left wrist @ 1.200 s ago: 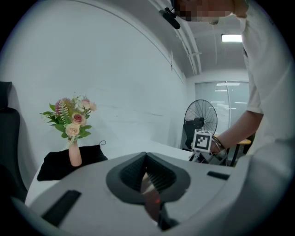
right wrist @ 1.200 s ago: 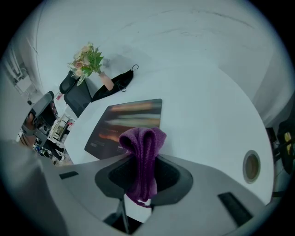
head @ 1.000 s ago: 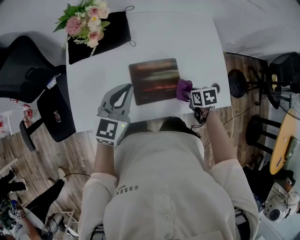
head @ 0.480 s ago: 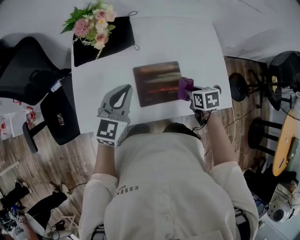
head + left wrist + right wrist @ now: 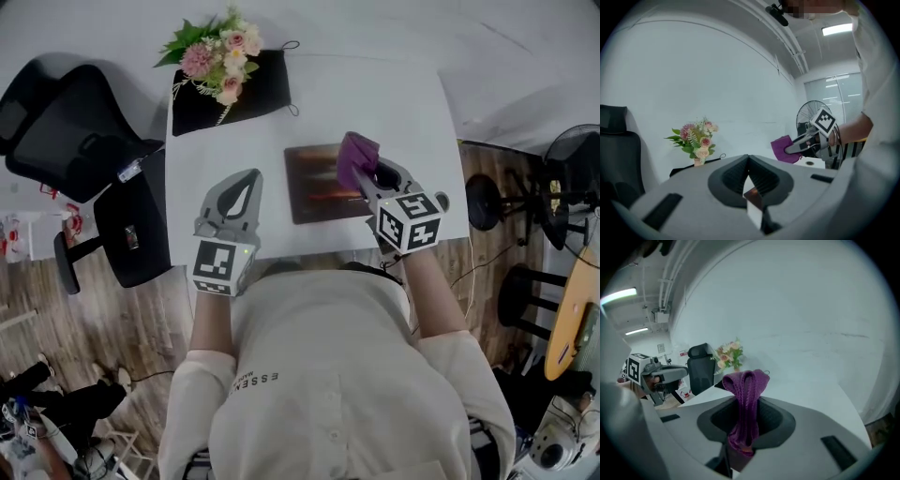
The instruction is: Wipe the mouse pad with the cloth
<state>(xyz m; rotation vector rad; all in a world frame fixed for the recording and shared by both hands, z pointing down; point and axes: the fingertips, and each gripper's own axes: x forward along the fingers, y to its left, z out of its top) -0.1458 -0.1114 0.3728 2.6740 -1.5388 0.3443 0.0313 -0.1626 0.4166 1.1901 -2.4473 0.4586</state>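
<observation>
A dark mouse pad (image 5: 317, 184) lies flat near the front of the white table (image 5: 394, 103). My right gripper (image 5: 363, 180) is shut on a purple cloth (image 5: 356, 157) and holds it up in the air over the pad's right part. In the right gripper view the cloth (image 5: 746, 389) stands bunched and upright between the jaws of my right gripper (image 5: 744, 405). My left gripper (image 5: 246, 181) rests shut at the table's front left, to the left of the pad, with nothing in it. From the left gripper view the cloth (image 5: 782, 149) shows beyond my left gripper (image 5: 749, 158).
A bouquet of flowers (image 5: 217, 49) lies on a black mat (image 5: 251, 92) at the table's far left corner. A black office chair (image 5: 66, 131) stands left of the table. Stools and a fan (image 5: 572, 155) are on the wooden floor to the right.
My right gripper has lifted the cloth from the pad's right edge and carried it up over the pad. The left gripper has stayed where it was.
</observation>
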